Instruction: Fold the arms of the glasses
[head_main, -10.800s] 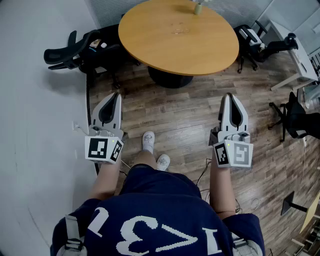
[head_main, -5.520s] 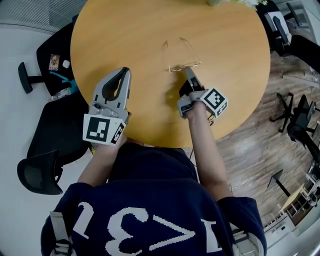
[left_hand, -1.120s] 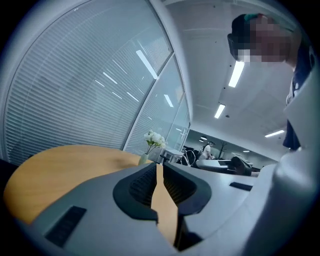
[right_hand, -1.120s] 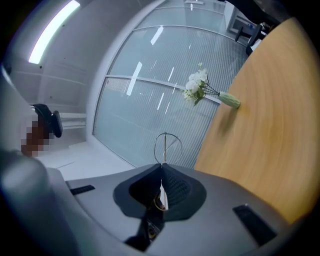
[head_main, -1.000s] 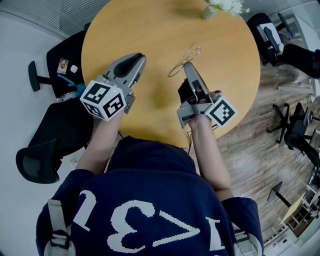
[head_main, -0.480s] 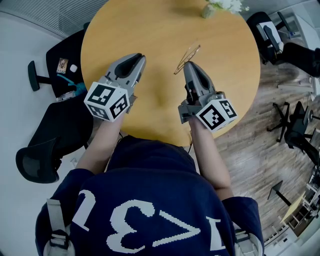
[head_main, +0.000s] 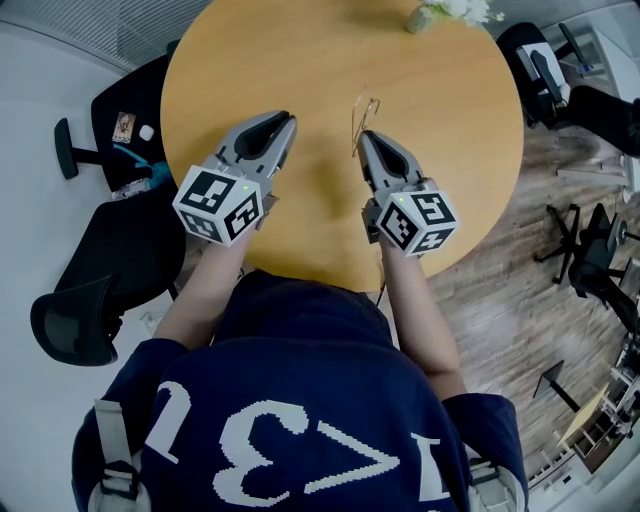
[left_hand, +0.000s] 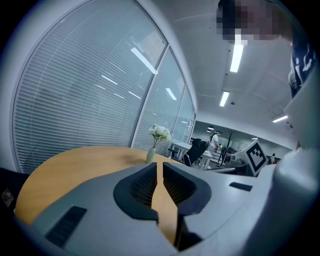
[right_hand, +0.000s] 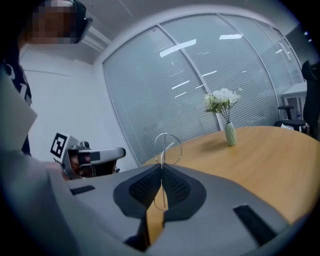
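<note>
Thin wire-framed glasses (head_main: 362, 110) hang above the round wooden table (head_main: 450, 150), held by the frame at the tips of my right gripper (head_main: 362, 137), which is shut on them. In the right gripper view one lens rim (right_hand: 167, 145) stands upright just past the closed fingertips of my right gripper (right_hand: 161, 167). My left gripper (head_main: 283, 120) hovers to the left of the glasses, apart from them. Its jaws are shut with nothing between them, and the left gripper view shows only table beyond my left gripper (left_hand: 160, 167).
A small vase of white flowers (head_main: 440, 12) stands at the table's far edge, also in the right gripper view as the vase (right_hand: 229, 132). Black office chairs (head_main: 90, 300) stand left of the table, and more chairs (head_main: 560, 80) at the right.
My right gripper has rolled and shifted slightly left, so the glasses now stand edge-on instead of slanting to the right. The left gripper has barely moved.
</note>
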